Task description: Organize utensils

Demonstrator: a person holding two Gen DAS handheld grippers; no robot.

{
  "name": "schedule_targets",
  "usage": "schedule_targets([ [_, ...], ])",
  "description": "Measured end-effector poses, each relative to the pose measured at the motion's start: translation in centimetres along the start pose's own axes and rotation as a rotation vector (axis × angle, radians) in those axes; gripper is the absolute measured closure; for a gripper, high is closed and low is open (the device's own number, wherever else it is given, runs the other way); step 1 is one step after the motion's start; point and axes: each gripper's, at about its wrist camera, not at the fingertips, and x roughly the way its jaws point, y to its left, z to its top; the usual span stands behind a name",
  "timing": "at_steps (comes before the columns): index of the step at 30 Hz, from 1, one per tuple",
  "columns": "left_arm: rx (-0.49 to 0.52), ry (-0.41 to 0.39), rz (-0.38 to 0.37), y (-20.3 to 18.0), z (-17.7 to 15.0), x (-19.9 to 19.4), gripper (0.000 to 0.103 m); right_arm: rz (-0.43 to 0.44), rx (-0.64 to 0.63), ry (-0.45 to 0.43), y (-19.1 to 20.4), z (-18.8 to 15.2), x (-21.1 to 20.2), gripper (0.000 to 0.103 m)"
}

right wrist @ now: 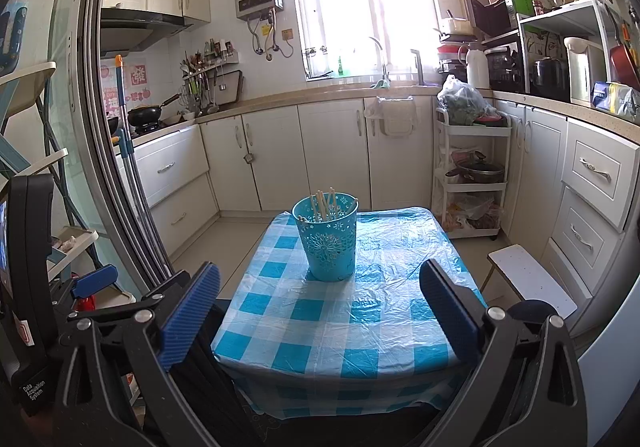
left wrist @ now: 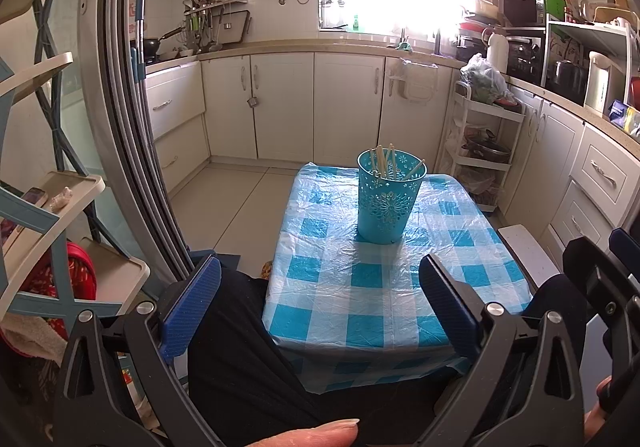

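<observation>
A turquoise cut-out holder (left wrist: 387, 197) (right wrist: 327, 239) stands upright on the far half of a small table under a blue-and-white checked plastic cloth (left wrist: 372, 295) (right wrist: 360, 331). Several pale wooden chopsticks (left wrist: 385, 162) (right wrist: 325, 203) lean inside it. My left gripper (left wrist: 320, 311) is open, held back over the table's near edge, nothing between its blue pads. My right gripper (right wrist: 320, 323) is open too, equally far short of the holder and empty. Part of the right gripper (left wrist: 600, 279) shows at the left wrist view's right edge.
A person's dark-clothed legs (left wrist: 240, 347) sit at the table's near left corner, and a thumb (left wrist: 316, 433) shows at the bottom. A white stool (right wrist: 528, 279) stands right of the table, a white trolley (right wrist: 472, 175) behind it. Cabinets line the back and right; a sliding door frame (right wrist: 120, 167) rises on the left.
</observation>
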Motion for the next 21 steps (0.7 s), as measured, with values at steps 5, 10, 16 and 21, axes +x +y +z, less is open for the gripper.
schedule_targets([
  [5, -0.003, 0.008, 0.003, 0.0, 0.1, 0.2, 0.008, 0.002, -0.001, 0.010, 0.1, -0.2, 0.2, 0.007],
  [10, -0.003, 0.040, 0.008, -0.2, 0.1, 1.6, 0.008, 0.008, 0.001, 0.036, -0.2, -0.4, 1.6, 0.007],
  [16, 0.011, 0.054, 0.019, -0.4, 0.2, 4.8, 0.008, -0.018, 0.036, 0.095, -2.0, -0.5, 5.9, 0.007],
  [21, 0.067, 0.118, 0.017, -1.6, 0.9, 9.0, 0.008, -0.056, 0.045, 0.139, -4.2, -0.8, 11.7, 0.007],
])
